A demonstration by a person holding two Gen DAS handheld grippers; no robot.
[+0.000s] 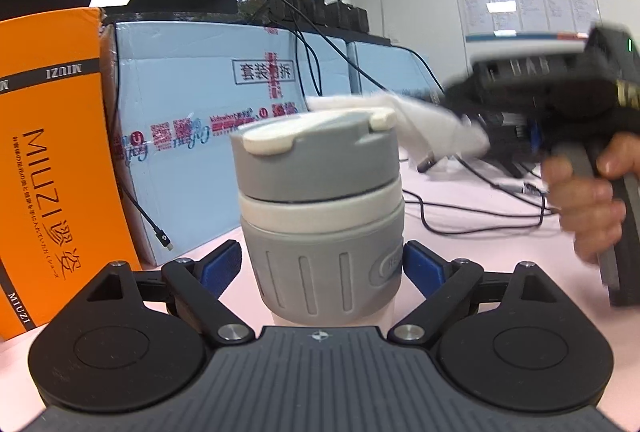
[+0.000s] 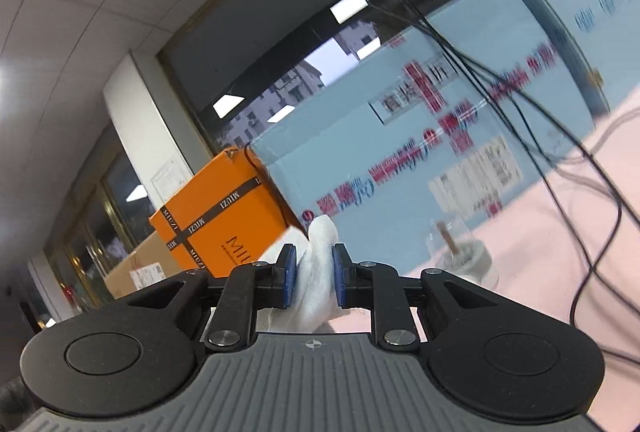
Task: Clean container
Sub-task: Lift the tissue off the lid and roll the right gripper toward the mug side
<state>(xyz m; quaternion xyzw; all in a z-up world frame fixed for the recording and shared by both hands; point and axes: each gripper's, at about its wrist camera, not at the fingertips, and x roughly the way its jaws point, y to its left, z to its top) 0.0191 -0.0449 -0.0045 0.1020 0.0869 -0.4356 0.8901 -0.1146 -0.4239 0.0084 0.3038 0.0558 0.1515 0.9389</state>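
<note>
Container (image 1: 320, 208) sat steadied between the open left gripper (image 1: 322, 266) while the right gripper (image 2: 314, 278), clamping a white cloth (image 2: 316, 272), needed firm, even strokes across its lid (image 1: 316, 140).

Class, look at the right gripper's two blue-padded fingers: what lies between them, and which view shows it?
A bunched white cloth fills the gap between the right gripper's fingers, pinched by both pads. The right wrist view shows this.

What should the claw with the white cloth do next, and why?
Probably lower the cloth onto the container's lid and wipe. The right claw grips it just beside the lid, while the left claw brackets the container.
</note>
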